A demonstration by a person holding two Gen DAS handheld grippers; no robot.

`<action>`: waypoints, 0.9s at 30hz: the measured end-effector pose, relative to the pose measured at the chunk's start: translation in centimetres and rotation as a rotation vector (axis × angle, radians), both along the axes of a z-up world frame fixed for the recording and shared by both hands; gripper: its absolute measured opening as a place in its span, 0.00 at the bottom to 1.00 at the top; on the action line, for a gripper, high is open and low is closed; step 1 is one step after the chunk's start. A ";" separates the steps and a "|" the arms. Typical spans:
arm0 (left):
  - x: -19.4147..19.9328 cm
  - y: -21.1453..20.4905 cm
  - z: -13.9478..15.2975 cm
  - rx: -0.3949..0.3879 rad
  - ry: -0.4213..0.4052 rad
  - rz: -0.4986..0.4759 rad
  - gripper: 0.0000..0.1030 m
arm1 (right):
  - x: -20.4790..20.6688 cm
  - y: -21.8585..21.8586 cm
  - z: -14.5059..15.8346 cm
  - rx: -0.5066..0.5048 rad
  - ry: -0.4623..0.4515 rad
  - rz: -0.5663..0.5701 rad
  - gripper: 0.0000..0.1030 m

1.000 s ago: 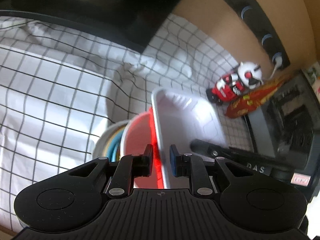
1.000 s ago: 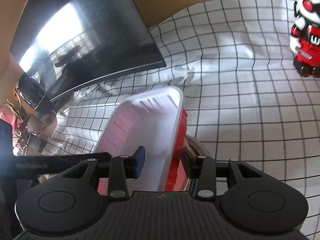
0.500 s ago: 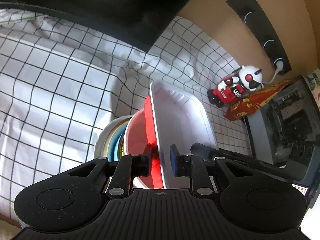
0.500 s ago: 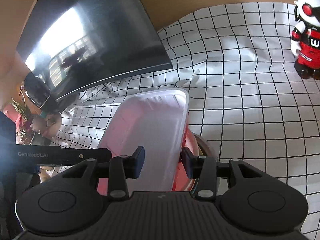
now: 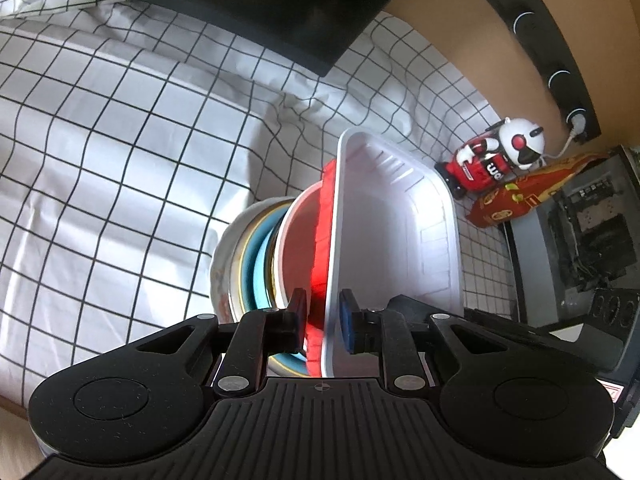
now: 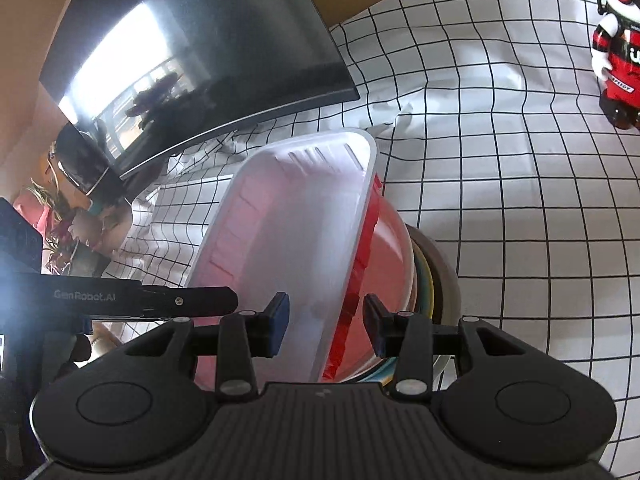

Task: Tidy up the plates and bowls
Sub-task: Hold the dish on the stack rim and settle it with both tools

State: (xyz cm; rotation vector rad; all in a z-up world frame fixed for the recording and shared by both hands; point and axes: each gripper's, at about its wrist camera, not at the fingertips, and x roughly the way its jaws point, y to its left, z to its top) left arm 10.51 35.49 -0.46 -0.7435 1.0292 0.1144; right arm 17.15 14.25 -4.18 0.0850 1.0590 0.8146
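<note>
Stacking looks nearly complete — left gripper (image 5: 323, 321) and right gripper (image 6: 323, 324) each clamp opposite rims of the white tray (image 5: 394, 232), nested atop the red container (image 5: 325, 216) and bowls (image 5: 248, 260) — release remains.

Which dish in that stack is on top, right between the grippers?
The white rectangular tray. It is the only angular, white one; under it sit a red tray, a pink bowl and round plates.

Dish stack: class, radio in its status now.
Left gripper and right gripper both clamp stack rims. White tray on top. Checked cloth below, nothing blocking.
</note>
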 end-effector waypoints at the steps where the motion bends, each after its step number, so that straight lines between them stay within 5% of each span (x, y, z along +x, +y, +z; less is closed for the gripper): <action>1: 0.0 0.0 0.1 -0.001 -0.003 0.000 0.20 | 0.1 0.0 0.0 0.000 -0.002 -0.002 0.40; 15: 2.2 0.7 1.9 0.008 -0.071 0.027 0.20 | 2.2 0.6 2.6 -0.009 -0.110 -0.043 0.41; 27: 2.6 1.3 0.7 -0.028 -0.042 0.046 0.20 | 3.2 1.2 1.6 -0.019 -0.078 -0.043 0.41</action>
